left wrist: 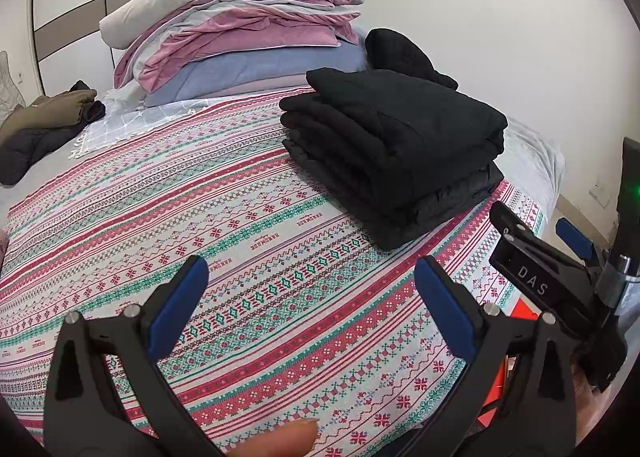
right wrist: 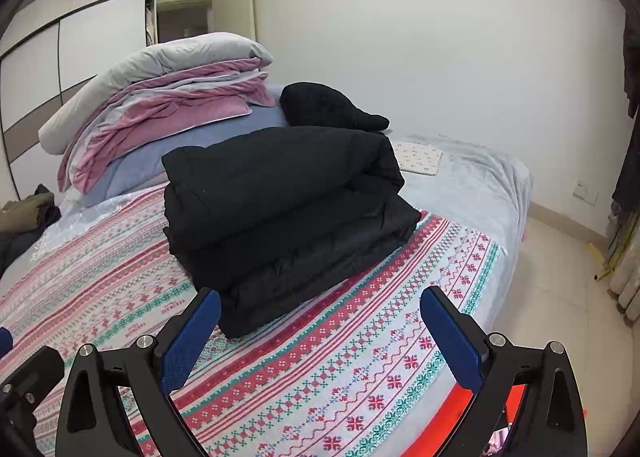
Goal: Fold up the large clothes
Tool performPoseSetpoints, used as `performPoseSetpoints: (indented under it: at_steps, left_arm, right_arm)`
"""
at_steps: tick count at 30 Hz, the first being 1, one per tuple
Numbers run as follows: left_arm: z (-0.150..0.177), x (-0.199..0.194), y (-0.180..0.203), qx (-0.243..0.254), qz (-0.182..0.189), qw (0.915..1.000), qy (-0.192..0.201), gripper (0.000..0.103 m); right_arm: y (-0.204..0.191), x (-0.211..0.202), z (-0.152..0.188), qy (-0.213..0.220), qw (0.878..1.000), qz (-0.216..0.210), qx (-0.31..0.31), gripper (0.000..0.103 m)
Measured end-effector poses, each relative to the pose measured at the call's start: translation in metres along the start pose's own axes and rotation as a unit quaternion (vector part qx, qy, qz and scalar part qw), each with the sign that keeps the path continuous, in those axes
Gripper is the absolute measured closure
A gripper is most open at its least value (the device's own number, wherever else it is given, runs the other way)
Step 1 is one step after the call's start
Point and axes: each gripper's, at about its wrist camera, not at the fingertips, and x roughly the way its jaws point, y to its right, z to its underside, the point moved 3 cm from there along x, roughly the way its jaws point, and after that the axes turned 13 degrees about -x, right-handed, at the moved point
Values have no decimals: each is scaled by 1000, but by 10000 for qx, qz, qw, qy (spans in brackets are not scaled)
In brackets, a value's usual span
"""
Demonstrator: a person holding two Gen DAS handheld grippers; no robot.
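Observation:
A large black padded garment (left wrist: 396,149) lies folded in a thick stack on the patterned red, green and white bedspread (left wrist: 224,241); it also shows in the right wrist view (right wrist: 288,213). My left gripper (left wrist: 312,297) is open and empty, held above the bedspread in front of the stack. My right gripper (right wrist: 320,325) is open and empty, just short of the stack's near edge. The right gripper also shows at the right edge of the left wrist view (left wrist: 560,257).
A pile of folded pink, grey and blue bedding (left wrist: 240,29) sits at the head of the bed. A black knit item (right wrist: 328,107) lies behind the stack. An olive and dark jacket (left wrist: 40,125) lies at the left. A small patterned cloth (right wrist: 418,157) lies far right. Red object (right wrist: 480,417) below the bed edge.

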Motion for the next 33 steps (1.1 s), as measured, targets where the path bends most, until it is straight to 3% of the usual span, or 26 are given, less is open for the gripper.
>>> performPoseSetpoints:
  at_steps: [33]
  left_arm:
    - [3, 1, 4, 98, 25, 9999, -36, 1]
  right_arm:
    - [-7, 6, 3, -36, 9999, -116, -70, 2]
